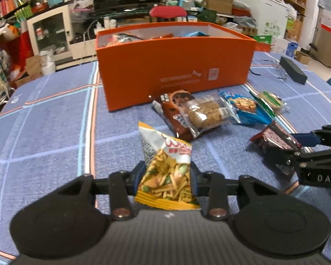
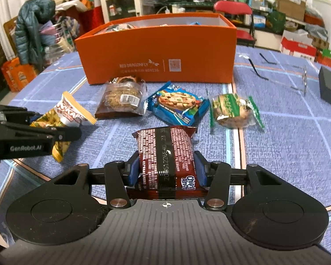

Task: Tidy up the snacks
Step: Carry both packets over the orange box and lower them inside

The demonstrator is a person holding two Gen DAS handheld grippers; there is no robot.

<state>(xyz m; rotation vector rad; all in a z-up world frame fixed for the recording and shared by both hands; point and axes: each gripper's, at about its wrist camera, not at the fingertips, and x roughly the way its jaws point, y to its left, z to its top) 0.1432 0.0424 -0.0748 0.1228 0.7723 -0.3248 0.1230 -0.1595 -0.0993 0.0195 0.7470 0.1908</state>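
Ahead of you at 12 o'clock the orange shoebox (image 1: 176, 64) stands open-topped on the blue plaid tablecloth (image 1: 50, 132), its long wall facing you and wrappers showing above its rim. The cloth to your 9 and 10 o'clock is bare out to the table's edge; the near edge curves just below both tools.

Your left gripper (image 1: 167, 176) is closed onto the yellow snack-mix packet (image 1: 167, 167), which stands up between the blue pads (image 1: 194, 178). Your right gripper (image 2: 166, 170) is clamped on the dark red Chips Ahoy pack (image 2: 166, 152), pinched at its sides, its far end pointing to 12 o'clock. In the right wrist view the left tool sits at 9 o'clock with its packet.

Between the tools and the box lies a row of loose snacks: a clear-wrapped oat cookie (image 2: 121, 98) resting on top of a brown chocolate-cookie pack (image 1: 176, 110) just beside the box wall at 11 o'clock, a blue chocolate-chip cookie pack (image 2: 178, 106) at 12, and a green-wrapped cookie (image 2: 232, 110) at 1 o'clock. They lie near one another, right across the straight path to the box.

At 2 o'clock, well apart, lie a pair of glasses (image 2: 302, 81) and a black case (image 2: 328, 86).
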